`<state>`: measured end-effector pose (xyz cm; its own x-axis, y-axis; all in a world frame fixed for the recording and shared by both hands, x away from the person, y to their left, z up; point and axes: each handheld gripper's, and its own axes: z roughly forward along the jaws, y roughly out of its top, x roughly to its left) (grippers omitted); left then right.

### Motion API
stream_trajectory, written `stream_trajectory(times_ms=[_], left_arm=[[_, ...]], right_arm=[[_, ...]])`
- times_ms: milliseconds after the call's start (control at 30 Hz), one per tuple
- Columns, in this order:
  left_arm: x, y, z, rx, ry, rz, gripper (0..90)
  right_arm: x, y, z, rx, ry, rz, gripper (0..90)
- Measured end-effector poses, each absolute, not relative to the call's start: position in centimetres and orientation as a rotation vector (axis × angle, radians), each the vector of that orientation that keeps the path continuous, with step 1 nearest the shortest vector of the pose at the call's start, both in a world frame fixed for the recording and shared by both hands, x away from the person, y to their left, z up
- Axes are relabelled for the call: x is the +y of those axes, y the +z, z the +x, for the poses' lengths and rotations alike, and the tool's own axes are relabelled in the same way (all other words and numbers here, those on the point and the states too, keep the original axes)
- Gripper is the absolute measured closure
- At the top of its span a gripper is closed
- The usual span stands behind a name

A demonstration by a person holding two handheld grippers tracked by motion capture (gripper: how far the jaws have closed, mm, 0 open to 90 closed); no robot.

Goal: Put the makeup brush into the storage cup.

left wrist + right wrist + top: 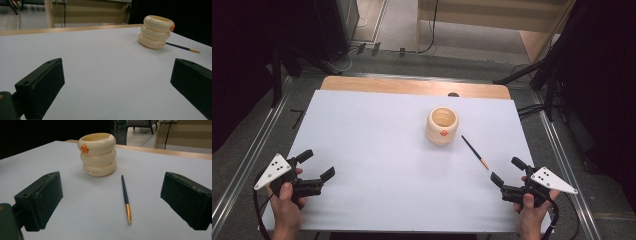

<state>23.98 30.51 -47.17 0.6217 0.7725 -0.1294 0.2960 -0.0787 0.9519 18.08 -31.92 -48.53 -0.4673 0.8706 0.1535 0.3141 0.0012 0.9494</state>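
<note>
A cream cup made of three stacked rings with a small orange knob (442, 126) (156, 31) (98, 153) stands upright right of the table's middle. A thin dark paintbrush with a gold ferrule (475, 152) (182, 47) (125, 197) lies flat just right of it, tip toward me. My left gripper (316, 164) is open near the front left corner, jaws wide with nothing between them. My right gripper (508, 170) is open near the front right, just short of the brush's tip, nothing between its jaws.
The white table sheet (377, 150) covers a wooden top (412, 86) whose far edge shows. Dark stands and cables ring the table on the floor; a wooden cabinet (492, 20) stands beyond.
</note>
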Motion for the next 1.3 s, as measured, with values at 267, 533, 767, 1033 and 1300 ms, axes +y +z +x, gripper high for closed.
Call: stream_trajectory(times_ms=[267, 533, 767, 1033, 1300], left_arm=[[30.3, -47.2, 23.6, 0.914, 0.516, 1.657, 0.0], [31.0, -47.2, 24.0, 0.921, 0.48, 1.637, 0.0], [30.5, -47.2, 24.2, 0.912, 0.482, 1.672, 0.0], [30.6, -47.1, 24.2, 0.919, 0.478, 1.684, 0.0], [30.4, -47.2, 24.4, 0.916, 0.473, 1.706, 0.0]], right_arm=[[-30.4, -48.0, 18.3, 1.882, 1.272, 1.206, 9.0], [-28.4, -47.3, 19.8, 1.979, 1.194, 1.234, 9.2], [-28.0, -46.6, 21.0, 2.043, 1.113, 1.299, 10.0], [-27.6, -45.7, 23.3, 2.151, 0.935, 1.387, 14.9], [-26.8, -45.6, 25.5, 2.276, 0.77, 1.442, 15.3]])
